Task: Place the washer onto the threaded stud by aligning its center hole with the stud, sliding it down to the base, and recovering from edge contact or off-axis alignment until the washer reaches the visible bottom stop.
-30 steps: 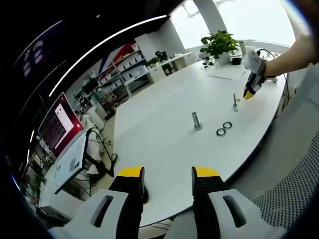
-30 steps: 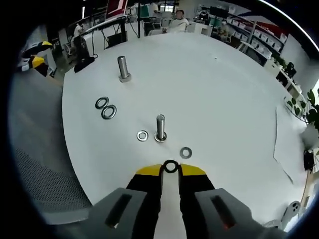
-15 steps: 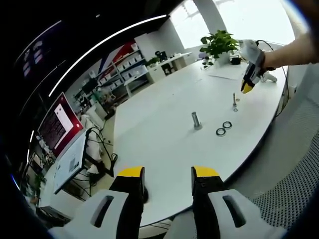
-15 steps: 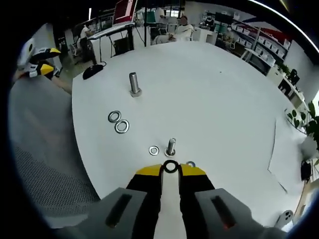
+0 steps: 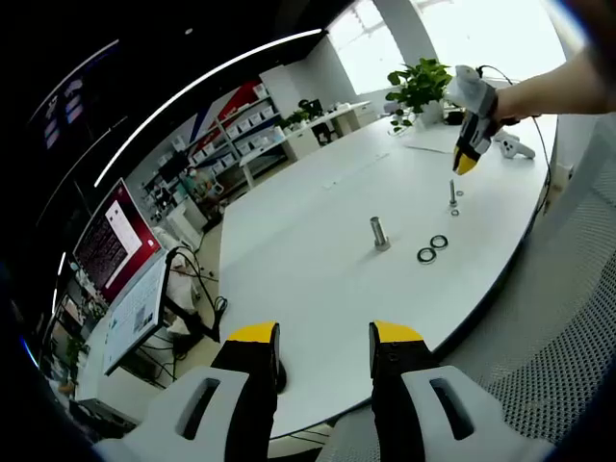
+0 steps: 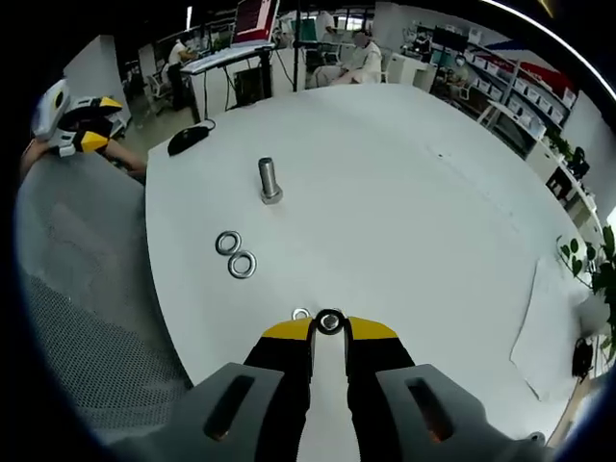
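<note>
Two chunky light-grey grippers, left gripper [image 5: 325, 348] and right gripper [image 6: 329, 332], black jaws capped yellow, slotted cutouts in the housings. Bare forearm [image 5: 539, 89], no sleeve.

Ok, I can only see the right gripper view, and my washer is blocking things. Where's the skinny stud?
Observer: In the left gripper view, the thin stud stands upright just below the right hand-held gripper that pinches your washer. There seems to be a small gap between them.
Operator: Is the other one holding anything?
Observer: No. The left hand-held gripper is open with nothing between its jaws, near the table edge.
</note>
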`<move>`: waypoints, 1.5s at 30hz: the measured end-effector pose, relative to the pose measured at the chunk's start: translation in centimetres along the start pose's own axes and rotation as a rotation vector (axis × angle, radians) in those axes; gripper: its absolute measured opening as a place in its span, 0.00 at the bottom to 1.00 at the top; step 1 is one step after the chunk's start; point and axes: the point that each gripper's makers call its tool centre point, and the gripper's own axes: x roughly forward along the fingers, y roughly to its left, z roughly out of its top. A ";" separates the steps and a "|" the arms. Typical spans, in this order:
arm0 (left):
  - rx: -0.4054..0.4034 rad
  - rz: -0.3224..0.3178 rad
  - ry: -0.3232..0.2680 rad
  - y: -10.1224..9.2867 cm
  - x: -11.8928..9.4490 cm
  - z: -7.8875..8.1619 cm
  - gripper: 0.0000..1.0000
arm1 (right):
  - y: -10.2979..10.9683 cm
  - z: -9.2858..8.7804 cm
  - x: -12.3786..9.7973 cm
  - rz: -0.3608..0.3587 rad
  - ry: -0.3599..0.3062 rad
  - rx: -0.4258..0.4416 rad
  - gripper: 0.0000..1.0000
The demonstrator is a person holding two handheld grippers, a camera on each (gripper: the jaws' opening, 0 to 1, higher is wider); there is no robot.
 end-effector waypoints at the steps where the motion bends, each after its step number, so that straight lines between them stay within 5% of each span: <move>1: 0.000 0.000 0.000 0.0 0.0 0.0 0.35 | 0.0 0.0 0.1 0.001 0.005 -0.001 0.14; 45: 0.003 -0.007 0.006 -0.1 0.0 -0.1 0.35 | -0.5 -1.0 2.6 0.026 0.141 -0.086 0.14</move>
